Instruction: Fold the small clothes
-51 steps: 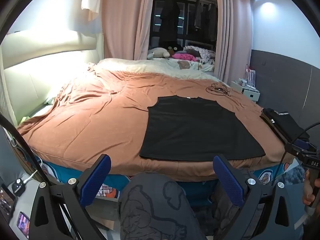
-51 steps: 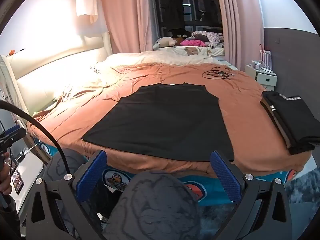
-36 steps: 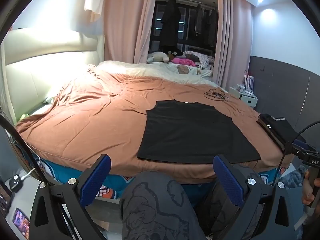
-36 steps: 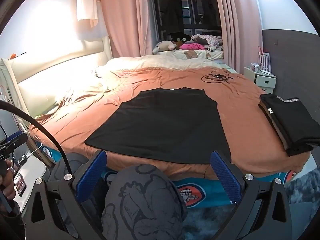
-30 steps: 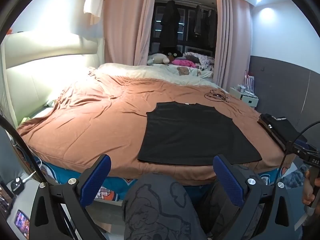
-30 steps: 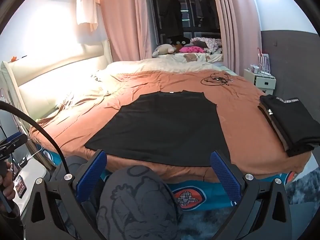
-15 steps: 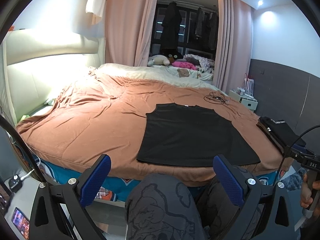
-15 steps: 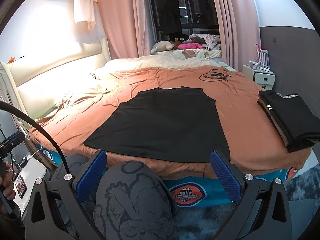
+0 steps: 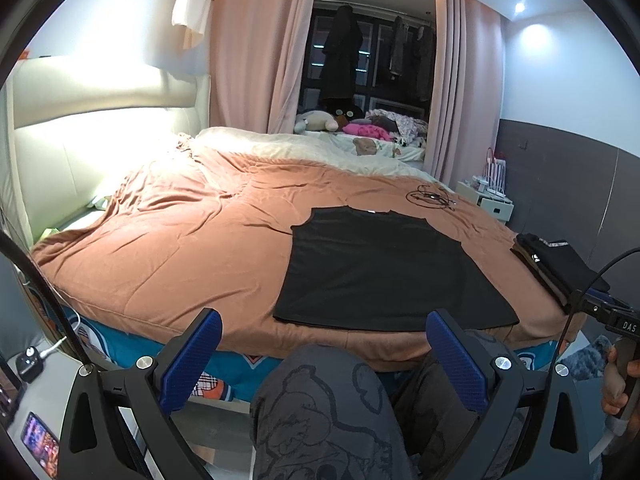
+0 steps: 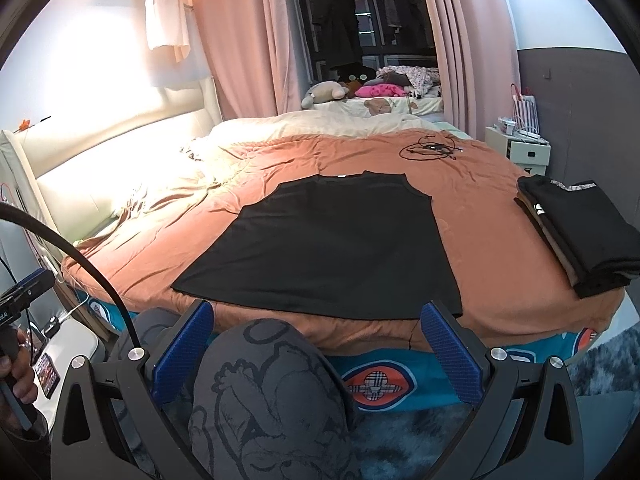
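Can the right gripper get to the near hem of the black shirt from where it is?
Probably yes: the right gripper is open, empty, facing the black shirt; only the person's knee sits below.

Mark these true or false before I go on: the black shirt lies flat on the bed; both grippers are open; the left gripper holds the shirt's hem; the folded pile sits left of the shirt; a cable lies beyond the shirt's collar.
1. The black shirt lies flat on the bed. True.
2. Both grippers are open. True: the left gripper and the right gripper both have their jaws wide apart with nothing between.
3. The left gripper holds the shirt's hem. False: it hangs short of the bed edge, touching no cloth.
4. The folded pile sits left of the shirt. False: it lies to the shirt's right, near the bed's edge.
5. A cable lies beyond the shirt's collar. True.
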### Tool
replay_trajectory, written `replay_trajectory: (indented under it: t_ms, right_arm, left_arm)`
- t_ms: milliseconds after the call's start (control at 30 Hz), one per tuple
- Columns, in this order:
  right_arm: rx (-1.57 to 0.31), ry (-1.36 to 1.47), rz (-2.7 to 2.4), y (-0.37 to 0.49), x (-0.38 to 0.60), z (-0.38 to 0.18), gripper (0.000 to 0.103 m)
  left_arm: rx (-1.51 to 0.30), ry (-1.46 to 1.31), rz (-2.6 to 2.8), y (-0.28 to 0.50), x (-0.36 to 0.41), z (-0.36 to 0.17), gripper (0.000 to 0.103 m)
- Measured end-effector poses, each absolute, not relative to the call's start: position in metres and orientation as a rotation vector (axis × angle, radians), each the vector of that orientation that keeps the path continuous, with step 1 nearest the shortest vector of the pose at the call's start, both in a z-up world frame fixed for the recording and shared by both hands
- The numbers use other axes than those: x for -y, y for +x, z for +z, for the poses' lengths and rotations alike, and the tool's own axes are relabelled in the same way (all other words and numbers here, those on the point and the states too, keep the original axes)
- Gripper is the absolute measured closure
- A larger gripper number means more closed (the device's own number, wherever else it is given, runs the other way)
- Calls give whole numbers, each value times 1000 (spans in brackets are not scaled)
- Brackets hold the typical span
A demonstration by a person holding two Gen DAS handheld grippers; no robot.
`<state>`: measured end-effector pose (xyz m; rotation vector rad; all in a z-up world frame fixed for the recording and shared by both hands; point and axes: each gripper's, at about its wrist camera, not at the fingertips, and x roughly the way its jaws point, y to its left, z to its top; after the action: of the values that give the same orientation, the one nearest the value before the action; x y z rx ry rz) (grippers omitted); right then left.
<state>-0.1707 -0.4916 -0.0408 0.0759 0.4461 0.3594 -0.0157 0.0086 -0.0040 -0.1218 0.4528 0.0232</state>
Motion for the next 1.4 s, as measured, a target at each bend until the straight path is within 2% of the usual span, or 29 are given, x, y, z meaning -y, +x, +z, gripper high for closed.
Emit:
replay_trajectory:
  t_ms: [900,1400]
  right_arm:
    - [-462,83,331,-182,499,-41,0]
    - [-478,80,311,-157,497,-48,0]
  left_arm:
    - [-446,-122,-18,-28,0,-1,1]
    - [-454,-139,-28,-2,-8,-5,1]
